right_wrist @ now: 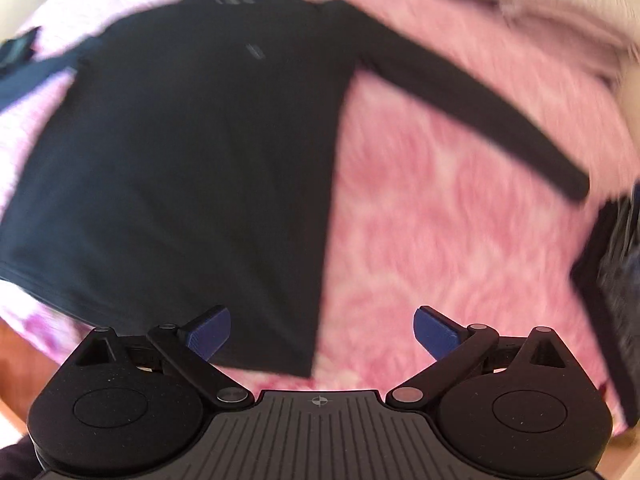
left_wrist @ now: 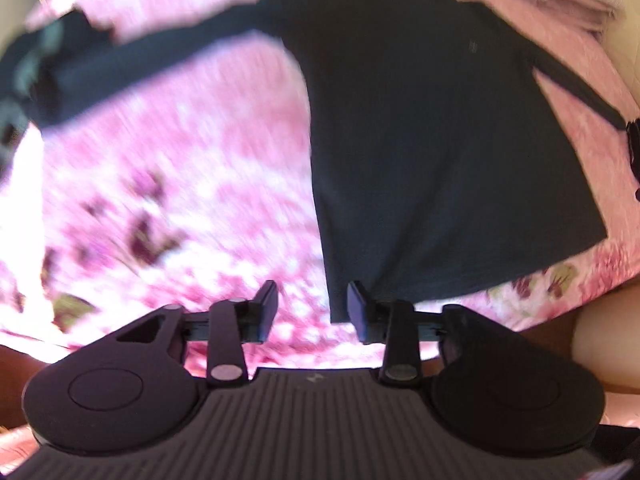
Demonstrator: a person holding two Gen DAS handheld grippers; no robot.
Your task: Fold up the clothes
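Blurred by motion in both views, so fine detail lost: floral print of the pink bedspread smeared, small marks near the collar of the black long-sleeved shirt unreadable. Spread flat and face up on that bedspread, sleeves out to either side, hem toward the cameras.

From the left wrist view: left gripper spread with a modest gap, nothing pinched, hovering at the shirt's lower left hem corner — right-hand finger over the dark cloth, contact impossible to judge. Far end of the left sleeve cut into blur near the frame edge; a dark shape at the right rim too clipped to name.

From the right wrist view: right gripper spread wide, blue pads bare, empty, poised over the lower right hem corner. Only here seen whole — the right sleeve, running out to its cuff. Another dark bundle at the right edge, partly cut off, unidentifiable. Pale folded bedding bunched beyond the collar.
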